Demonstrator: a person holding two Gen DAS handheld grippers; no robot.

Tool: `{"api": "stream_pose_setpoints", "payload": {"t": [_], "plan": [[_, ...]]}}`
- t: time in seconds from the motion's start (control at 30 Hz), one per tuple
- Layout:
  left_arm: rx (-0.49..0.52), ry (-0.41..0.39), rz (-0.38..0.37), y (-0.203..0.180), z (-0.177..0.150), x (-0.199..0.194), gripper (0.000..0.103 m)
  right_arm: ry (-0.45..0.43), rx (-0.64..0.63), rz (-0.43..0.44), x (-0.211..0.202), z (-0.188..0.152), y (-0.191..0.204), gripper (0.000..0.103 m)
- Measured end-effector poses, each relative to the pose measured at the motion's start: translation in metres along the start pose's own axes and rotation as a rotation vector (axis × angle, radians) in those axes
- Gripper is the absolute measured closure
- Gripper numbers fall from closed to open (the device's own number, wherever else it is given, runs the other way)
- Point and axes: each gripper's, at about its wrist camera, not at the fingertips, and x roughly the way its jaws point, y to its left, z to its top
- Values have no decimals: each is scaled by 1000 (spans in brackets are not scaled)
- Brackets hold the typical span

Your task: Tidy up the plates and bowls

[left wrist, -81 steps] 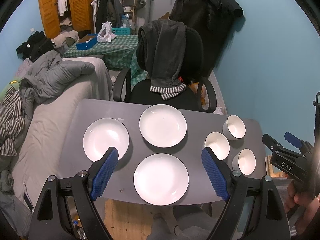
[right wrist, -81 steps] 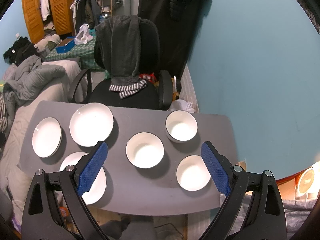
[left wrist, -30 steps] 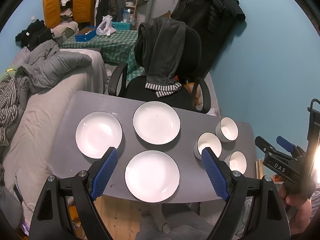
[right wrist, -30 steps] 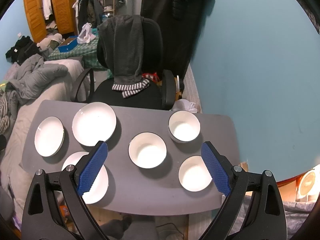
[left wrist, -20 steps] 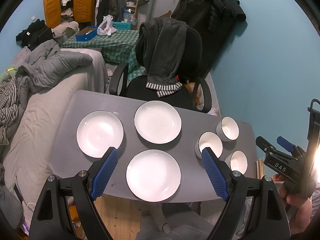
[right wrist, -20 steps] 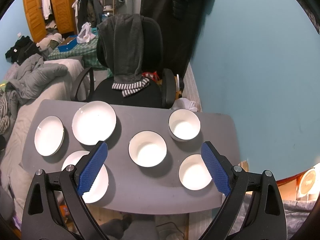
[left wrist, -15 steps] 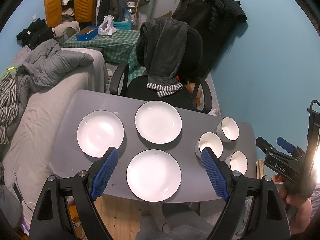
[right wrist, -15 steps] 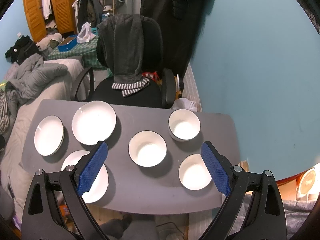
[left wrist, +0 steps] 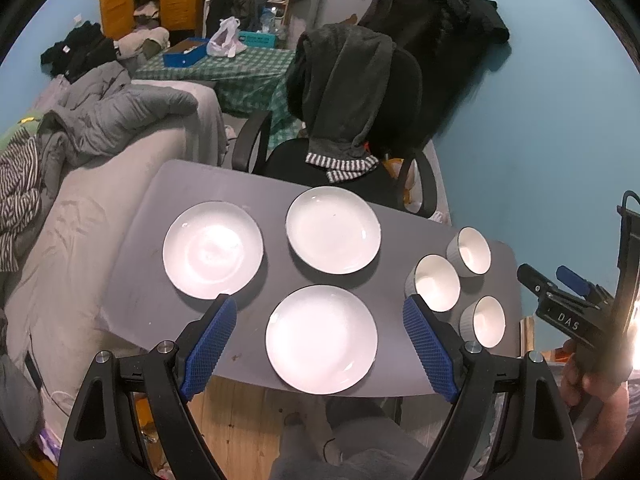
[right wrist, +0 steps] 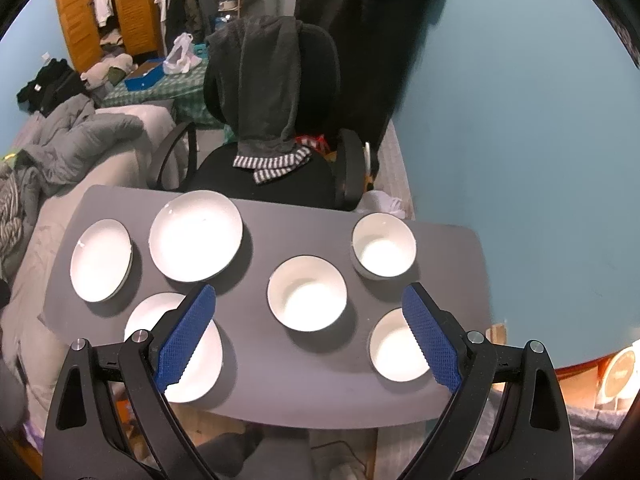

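Three white plates lie on the grey table: a left plate, a far plate and a near plate. Three white bowls stand at the table's right end: a middle bowl, a far bowl and a near bowl. My left gripper hangs open high above the near plate, holding nothing. Just as high, my right gripper is open over the bowls, with nothing between its blue pads. The right gripper's body shows at the left wrist view's right edge, held by a hand.
An office chair draped with a dark garment stands behind the table. A bed with grey bedding runs along the table's left side. A blue wall is to the right. Wooden floor and the person's legs show below the near edge.
Both grippers have risen a little and drifted slightly, so the table looks smaller than at the start. Plates and bowls have not moved.
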Motion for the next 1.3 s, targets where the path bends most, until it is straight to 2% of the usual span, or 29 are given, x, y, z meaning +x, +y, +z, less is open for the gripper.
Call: {"api": "stream_pose_setpoints", "payload": {"t": [0.27,0.47,0.63,0.77,0.9,1.03,1.3], "plan": [[-40,21,9,23,-11,9,17,4,-78,38,15,5,24,10],[-59,45,17,40,-20,23,17,34,-187,79,40,-4,54,10],[-86,71,25,52,-29,40,17,126,-218,170,72,-13,71,10],[-118,91,44,63,-39,55,17,182,-220,202,92,-18,79,10],[-152,131,38,72,-48,68,17,214,-248,192,112,-22,87,10],[-163,158,50,79,-57,83,17,210,-289,181,124,-26,94,10],[-201,241,35,85,-72,121,17,249,-331,221,149,-31,109,11]]}}
